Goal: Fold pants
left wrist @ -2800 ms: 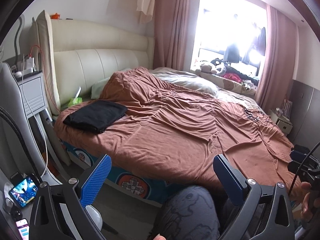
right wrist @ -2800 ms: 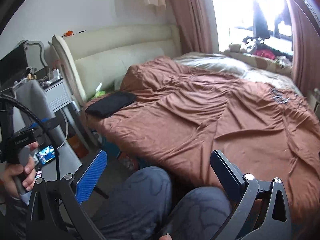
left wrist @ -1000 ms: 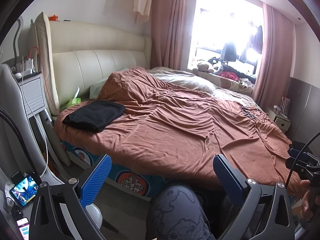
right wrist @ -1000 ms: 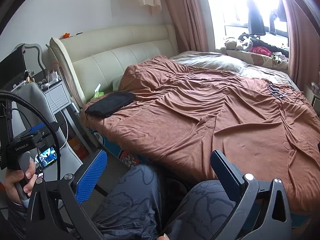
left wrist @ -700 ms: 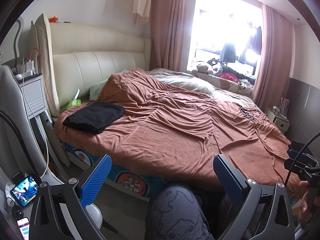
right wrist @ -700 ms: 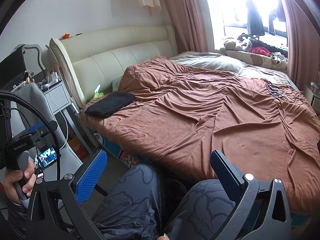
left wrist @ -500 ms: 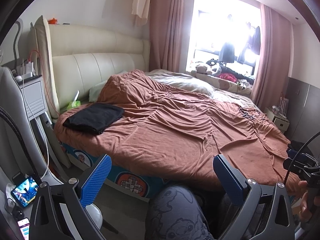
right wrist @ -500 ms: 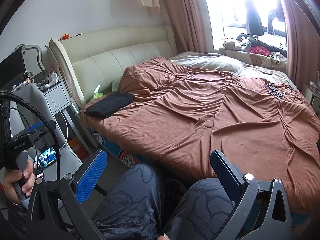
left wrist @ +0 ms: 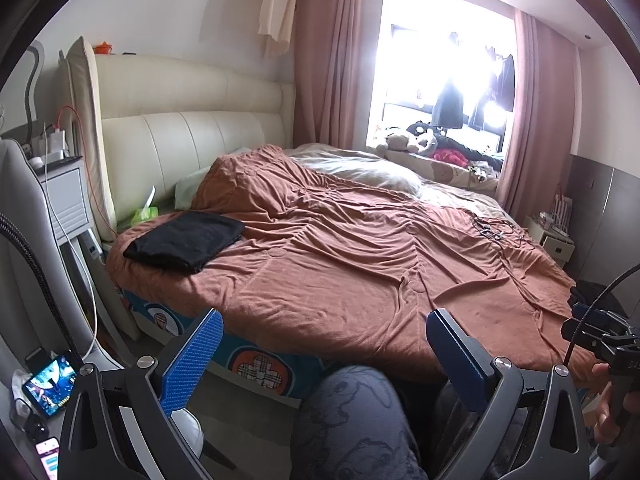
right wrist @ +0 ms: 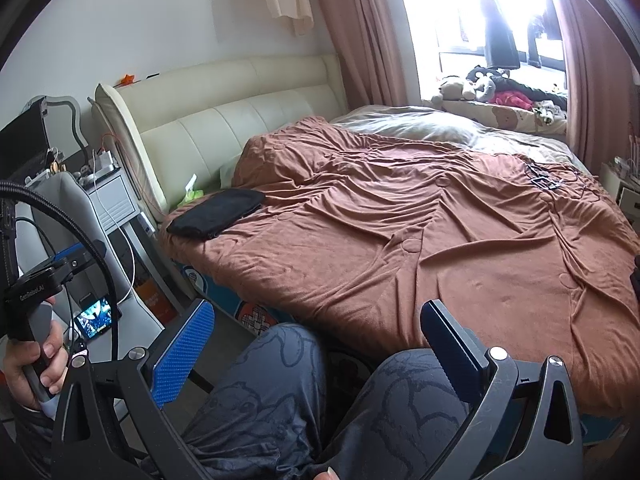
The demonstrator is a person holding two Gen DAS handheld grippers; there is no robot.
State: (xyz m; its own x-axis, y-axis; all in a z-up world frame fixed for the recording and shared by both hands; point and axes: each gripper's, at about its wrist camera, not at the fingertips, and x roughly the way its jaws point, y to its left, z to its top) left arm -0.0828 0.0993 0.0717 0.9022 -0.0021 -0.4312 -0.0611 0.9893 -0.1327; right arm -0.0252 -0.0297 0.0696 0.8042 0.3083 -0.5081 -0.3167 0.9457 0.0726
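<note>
while held above the lap, both grippers: spread wide, gripping nothing
left gripper [left wrist: 320, 354]: jaws apart
right gripper [right wrist: 316, 346]: jaws apart
pants [left wrist: 185, 240]: folded, black, on bed [left wrist: 360, 272] corner

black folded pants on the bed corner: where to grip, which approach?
The black pants lie flat, folded, near the headboard corner of the brown blanket. Probably best to pinch the near layered edge, coming in low from the bedside, one finger slid under the stack. Both the left gripper and right gripper are open and empty, well short of it.
</note>
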